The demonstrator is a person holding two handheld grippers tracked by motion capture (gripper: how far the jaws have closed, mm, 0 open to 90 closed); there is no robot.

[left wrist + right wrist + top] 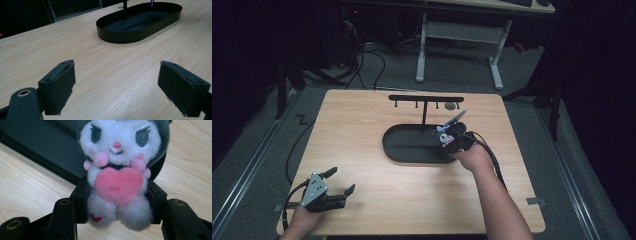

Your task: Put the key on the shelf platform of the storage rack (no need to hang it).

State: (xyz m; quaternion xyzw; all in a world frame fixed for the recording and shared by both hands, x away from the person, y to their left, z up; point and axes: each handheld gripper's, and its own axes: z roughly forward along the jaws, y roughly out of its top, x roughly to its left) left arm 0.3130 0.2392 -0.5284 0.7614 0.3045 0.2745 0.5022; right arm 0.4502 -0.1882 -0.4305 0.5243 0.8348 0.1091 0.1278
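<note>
Right gripper view: the right gripper [117,202] is clenching a plush toy [120,170] by its lower body at the black tray [412,145]'s 3 o'clock rim. Judging the aim as the hook rack [426,98] at 12 o'clock, lifting slowly is helping. The left gripper [338,185], jaws released, is idling on the table [362,125] at 7 o'clock.

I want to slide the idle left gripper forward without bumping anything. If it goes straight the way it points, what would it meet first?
Bare table first, then probably the black oval tray, though the depth is hard to judge.
</note>
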